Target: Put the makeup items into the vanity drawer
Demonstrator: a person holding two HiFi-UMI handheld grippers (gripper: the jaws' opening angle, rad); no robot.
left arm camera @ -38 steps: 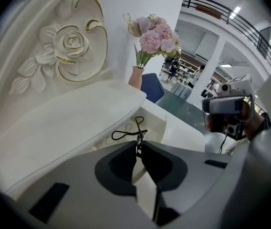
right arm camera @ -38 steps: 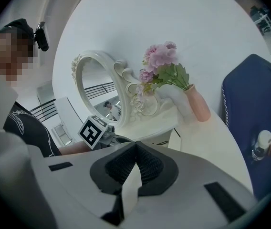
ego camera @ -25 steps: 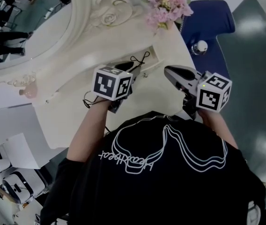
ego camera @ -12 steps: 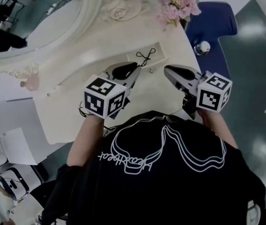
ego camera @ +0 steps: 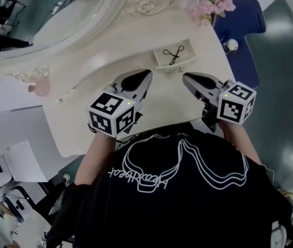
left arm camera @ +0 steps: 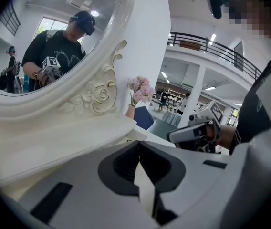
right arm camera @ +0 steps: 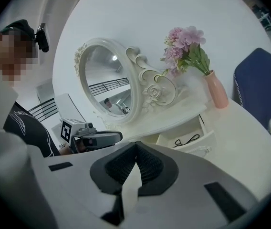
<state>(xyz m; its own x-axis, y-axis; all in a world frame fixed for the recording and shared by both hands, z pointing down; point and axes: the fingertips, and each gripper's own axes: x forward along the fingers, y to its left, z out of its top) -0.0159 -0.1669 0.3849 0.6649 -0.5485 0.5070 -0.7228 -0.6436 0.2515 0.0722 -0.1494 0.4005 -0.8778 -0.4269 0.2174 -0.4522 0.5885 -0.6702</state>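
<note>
Black scissor-shaped makeup tool [ego camera: 173, 55], likely an eyelash curler, lies loose inside the small cream vanity drawer [ego camera: 163, 65]. The drawer stands pulled open at the far side of the cream tabletop [ego camera: 162, 99], below the carved mirror frame [ego camera: 136, 4].

A second ago the left tongs [ego camera: 146, 75] were down at the drawer mouth, right beside that tool. Now they have drawn back toward the person and risen, well apart from it. Their jaws have just been closing and now meet with nothing between them. The right tongs [ego camera: 186, 77] are likewise closed and empty, held over the tabletop just near of the drawer, to the right.

So this item looks delivered, and neither hand carries anything.

A pale pink round bottle [ego camera: 42, 87] is still out at the far left of the tabletop, beside the mirror base. If it counts among the makeup items, it seems the next thing to fetch, most easily with the left tongs. The drawer is not yet pushed in.
</note>
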